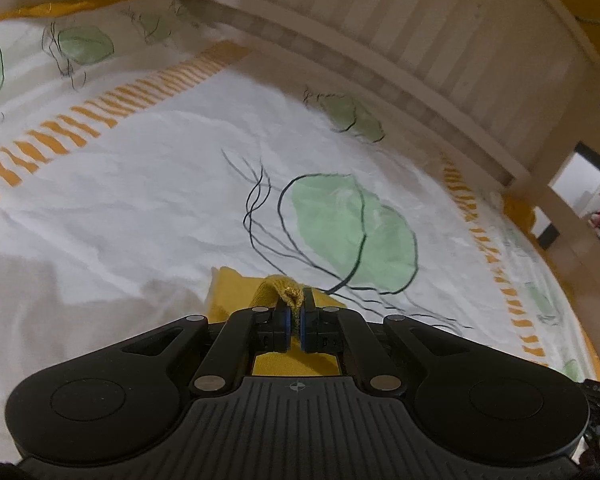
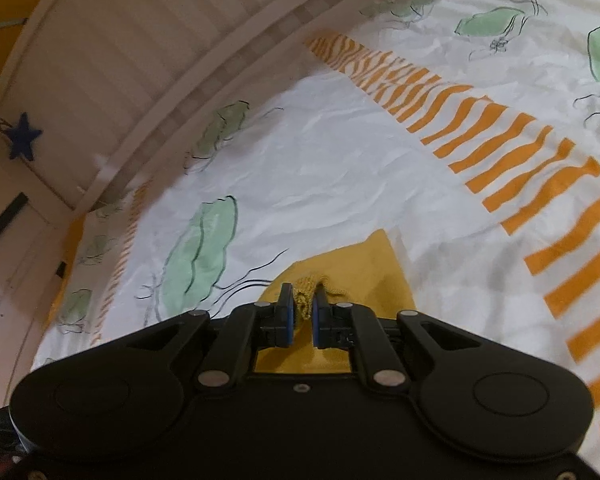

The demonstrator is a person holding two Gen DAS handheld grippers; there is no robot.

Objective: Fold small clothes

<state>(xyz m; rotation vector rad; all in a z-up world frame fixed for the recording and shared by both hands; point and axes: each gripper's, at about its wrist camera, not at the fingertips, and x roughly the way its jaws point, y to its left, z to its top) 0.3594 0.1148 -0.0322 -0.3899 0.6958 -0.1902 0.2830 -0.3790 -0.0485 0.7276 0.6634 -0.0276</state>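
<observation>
White sheet (image 1: 148,200) printed with green leaves and orange stripes, spreading over a bed under both grippers.

Nearest, in the left wrist view: left gripper (image 1: 294,320) pinching a bunched fold of yellow cloth (image 1: 236,292), jaws closing tight on the knit edge, blue pads (image 1: 285,326) pressing it from both sides. Cloth hanging below and behind the fingers, showing also through the gap in the gripper body, its flat part lying on the sheet just beyond the tips.

Nearest, in the right wrist view: right gripper (image 2: 302,320) gripping another bunched edge of the same yellow cloth (image 2: 364,272), jaws nearly together with the frayed knit caught between them. Cloth's corner spreading flat on the sheet (image 2: 320,160) ahead and to the right.

Farther out: green leaf (image 1: 352,232) lying just past the cloth, orange stripes (image 2: 512,160) running across the sheet.

Farthest: pale slatted headboard (image 1: 420,40) curving along the bed's edge, blue star (image 2: 23,137) hanging at its end.
</observation>
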